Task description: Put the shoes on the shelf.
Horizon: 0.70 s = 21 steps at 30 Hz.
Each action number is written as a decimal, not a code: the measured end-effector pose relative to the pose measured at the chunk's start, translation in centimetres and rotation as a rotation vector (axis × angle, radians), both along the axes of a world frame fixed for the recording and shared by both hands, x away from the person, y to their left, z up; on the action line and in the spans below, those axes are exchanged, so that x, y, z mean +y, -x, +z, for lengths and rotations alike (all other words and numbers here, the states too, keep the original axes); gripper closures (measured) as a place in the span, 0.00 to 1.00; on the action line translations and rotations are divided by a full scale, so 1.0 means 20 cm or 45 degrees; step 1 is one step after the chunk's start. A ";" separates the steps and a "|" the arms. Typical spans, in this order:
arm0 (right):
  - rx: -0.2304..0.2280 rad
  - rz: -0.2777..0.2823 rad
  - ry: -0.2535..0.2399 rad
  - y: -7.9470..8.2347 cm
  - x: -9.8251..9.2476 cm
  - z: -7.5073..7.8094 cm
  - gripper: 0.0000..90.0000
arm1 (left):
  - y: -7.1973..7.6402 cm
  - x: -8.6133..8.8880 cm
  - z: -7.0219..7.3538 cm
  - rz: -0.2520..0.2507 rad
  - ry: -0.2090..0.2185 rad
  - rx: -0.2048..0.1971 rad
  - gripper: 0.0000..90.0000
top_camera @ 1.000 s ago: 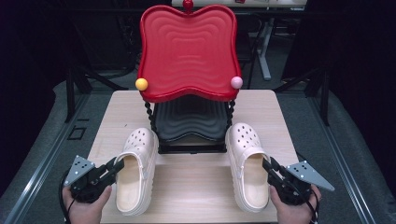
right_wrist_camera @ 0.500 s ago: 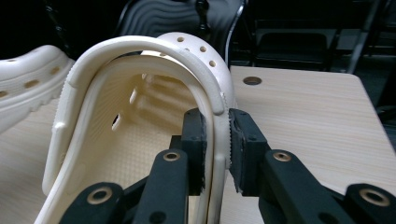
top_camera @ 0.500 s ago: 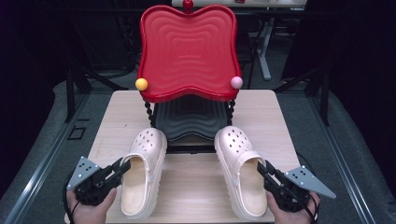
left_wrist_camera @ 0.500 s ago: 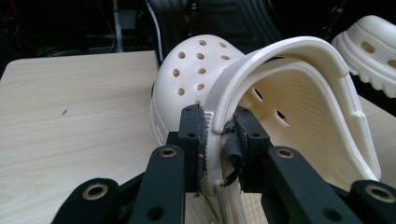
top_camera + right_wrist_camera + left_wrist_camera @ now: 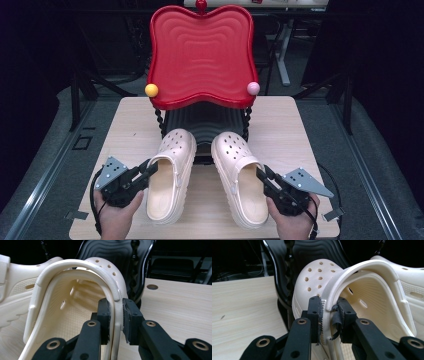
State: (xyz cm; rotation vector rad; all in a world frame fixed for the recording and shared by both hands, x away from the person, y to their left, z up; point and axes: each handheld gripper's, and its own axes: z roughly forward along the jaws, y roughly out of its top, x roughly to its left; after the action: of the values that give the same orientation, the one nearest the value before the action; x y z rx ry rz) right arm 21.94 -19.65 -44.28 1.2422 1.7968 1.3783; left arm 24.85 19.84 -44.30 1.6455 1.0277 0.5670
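Two cream clogs lie on the wooden table (image 5: 135,125), toes toward the rack. My left gripper (image 5: 151,167) is shut on the outer side wall of the left clog (image 5: 172,172); in the left gripper view its pads pinch that wall (image 5: 327,312) beside the strap. My right gripper (image 5: 260,173) is shut on the outer side wall of the right clog (image 5: 239,175), and the right gripper view shows the clog's rim (image 5: 116,315) clamped between the pads. The clogs stand close together, their toes just under the rack's front.
A two-tier rack stands at the table's middle back: a red wavy top tray (image 5: 200,55) with a yellow ball (image 5: 151,90) and a pink ball (image 5: 253,88), and a black lower shelf (image 5: 202,122). Bare table lies on either side. A round hole (image 5: 152,286) is in the tabletop.
Both grippers have carried their clogs inward toward the table's middle, so the clogs now sit close together in front of the rack instead of wide apart.
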 end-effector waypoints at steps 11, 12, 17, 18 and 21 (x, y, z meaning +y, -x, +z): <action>-0.003 -0.006 0.000 -0.13 0.08 -0.01 0.85 | -0.05 -0.05 -0.01 -0.015 0.019 -0.013 0.84; 0.002 -0.010 -0.001 -0.14 0.09 -0.01 0.85 | -0.06 -0.05 -0.01 -0.014 0.018 -0.011 0.84; -0.008 -0.012 -0.009 -0.18 0.11 -0.01 0.85 | -0.08 -0.06 -0.02 -0.013 0.020 -0.016 0.84; -0.005 -0.009 -0.002 -0.18 0.11 -0.01 0.85 | -0.08 -0.06 -0.02 -0.011 0.021 -0.016 0.84; -0.007 -0.013 0.011 -0.20 0.13 -0.01 0.85 | -0.10 -0.07 -0.02 -0.016 0.013 -0.017 0.84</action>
State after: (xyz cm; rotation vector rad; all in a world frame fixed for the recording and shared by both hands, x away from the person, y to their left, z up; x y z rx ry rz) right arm 25.95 -17.12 -44.49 1.2410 1.7883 1.3656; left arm 26.88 18.46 -44.65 1.6363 1.0084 0.5632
